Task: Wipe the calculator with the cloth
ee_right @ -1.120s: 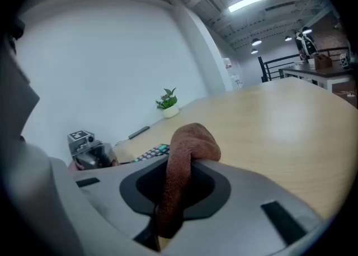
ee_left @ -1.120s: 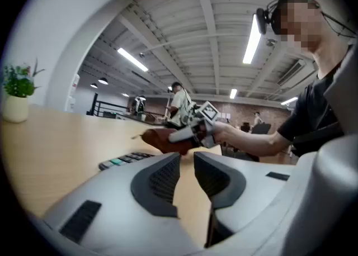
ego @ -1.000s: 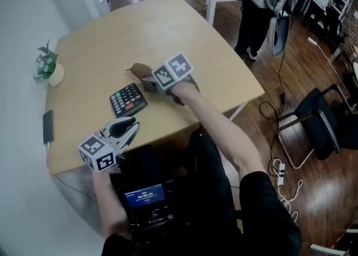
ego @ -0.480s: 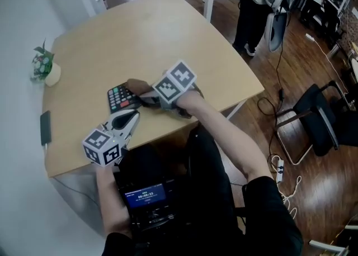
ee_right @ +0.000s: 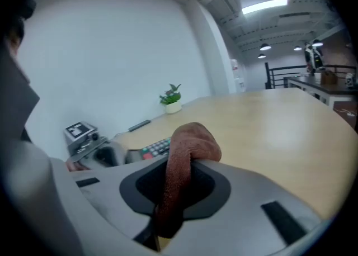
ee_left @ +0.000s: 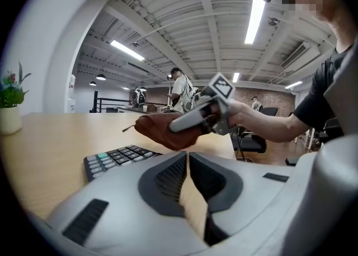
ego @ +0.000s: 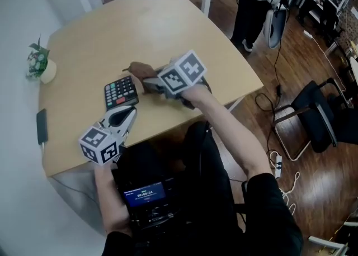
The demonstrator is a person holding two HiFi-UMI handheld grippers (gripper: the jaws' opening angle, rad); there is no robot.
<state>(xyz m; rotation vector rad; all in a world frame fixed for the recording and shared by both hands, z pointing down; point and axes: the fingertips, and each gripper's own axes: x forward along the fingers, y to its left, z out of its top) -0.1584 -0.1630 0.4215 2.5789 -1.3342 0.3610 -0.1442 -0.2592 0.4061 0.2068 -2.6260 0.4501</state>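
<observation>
**Wooden table, cloth held at the calculator's corner**

Pale wood fills the head view: a wide table [ego: 168, 31] with a black calculator [ego: 121, 92] lying flat near its front edge. The right gripper [ego: 148, 85] reaches in from the right, and a brown cloth [ego: 140, 71] bunches at its tip, just beside the calculator's far right corner. The left gripper [ego: 130, 113] sits nearer the person, pointing at the calculator's near edge but apart from it. A small potted plant [ego: 39, 66] and a dark flat phone [ego: 41, 126] lie at the table's left edge.

The left gripper view shows its two jaws brought together with nothing between them. The calculator lies just ahead to the left. Beyond it the cloth hangs from the other gripper, and this view does not settle whether it touches the keys.

The right gripper view shows its jaws pinching the cloth, which folds up and over them. The calculator lies just past the cloth, with the left gripper behind it.
</observation>
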